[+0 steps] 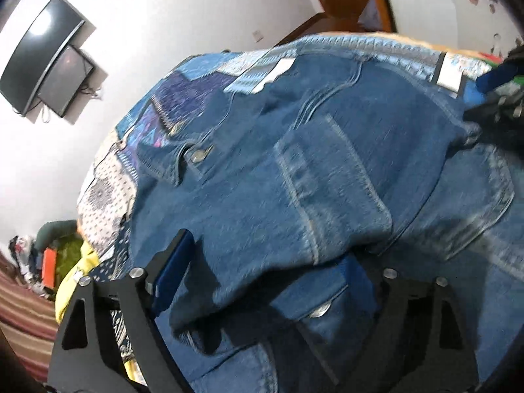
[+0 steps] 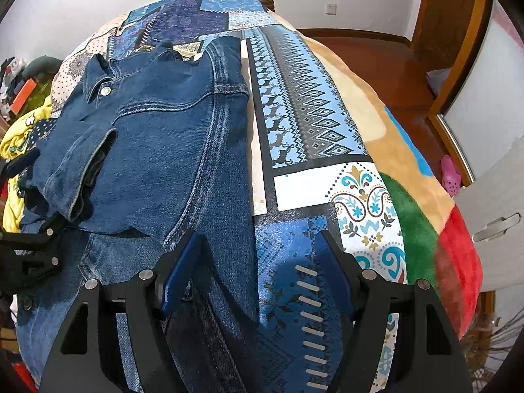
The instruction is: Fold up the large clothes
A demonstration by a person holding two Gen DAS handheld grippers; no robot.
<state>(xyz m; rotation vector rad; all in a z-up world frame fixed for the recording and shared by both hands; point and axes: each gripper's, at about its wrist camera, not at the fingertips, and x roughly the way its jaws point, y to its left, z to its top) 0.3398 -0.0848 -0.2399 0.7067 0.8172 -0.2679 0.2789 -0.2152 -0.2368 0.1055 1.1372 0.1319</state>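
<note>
A blue denim jacket (image 2: 157,137) lies on a bed with a patterned blue patchwork cover (image 2: 294,104); one sleeve (image 2: 72,170) is folded across its front. My right gripper (image 2: 258,278) is open, low over the jacket's right edge and the cover, holding nothing. My left gripper (image 1: 265,281) has its jaws wide apart with a bunched fold of the jacket (image 1: 294,170) lying between them. It also shows at the left edge of the right wrist view (image 2: 32,249), by the sleeve cuff.
A yellow garment (image 2: 16,144) and clutter lie left of the bed. A wooden floor (image 2: 376,55), a door frame and a white cabinet with a handle (image 2: 494,226) are to the right. A wall screen (image 1: 42,68) hangs beyond the bed.
</note>
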